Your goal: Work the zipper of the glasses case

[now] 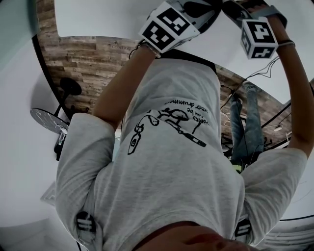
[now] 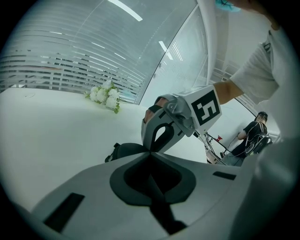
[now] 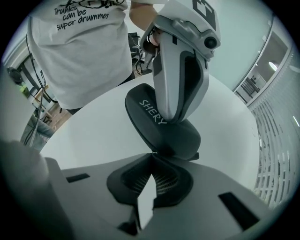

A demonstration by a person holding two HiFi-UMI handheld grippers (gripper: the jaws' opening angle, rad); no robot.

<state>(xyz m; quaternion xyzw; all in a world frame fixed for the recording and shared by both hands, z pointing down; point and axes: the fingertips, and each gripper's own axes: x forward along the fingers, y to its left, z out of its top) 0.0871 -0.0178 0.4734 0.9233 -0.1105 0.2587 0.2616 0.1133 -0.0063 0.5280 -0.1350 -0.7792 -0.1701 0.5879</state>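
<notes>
A dark oval glasses case (image 3: pixel 161 129) printed "SHERY" is held tilted above the white table (image 3: pixel 93 136). My left gripper (image 3: pixel 175 119) comes down on its upper side and is shut on the case's edge. In the left gripper view the case (image 2: pixel 125 151) shows just behind my closed left gripper (image 2: pixel 151 151). My right gripper (image 3: pixel 152 153) is shut at the case's near rim, where the zipper runs; the pull itself is hidden between the pads. My right gripper (image 2: pixel 154 146) meets the left one tip to tip. In the head view both grippers, left (image 1: pixel 211 7) and right (image 1: pixel 230 9), are at the top edge.
A bunch of white flowers (image 2: pixel 105 96) lies far back on the table. A person (image 2: pixel 255 133) stands beyond the table edge beside a glass wall. Cables and a stand (image 1: pixel 61 110) are on the wooden floor.
</notes>
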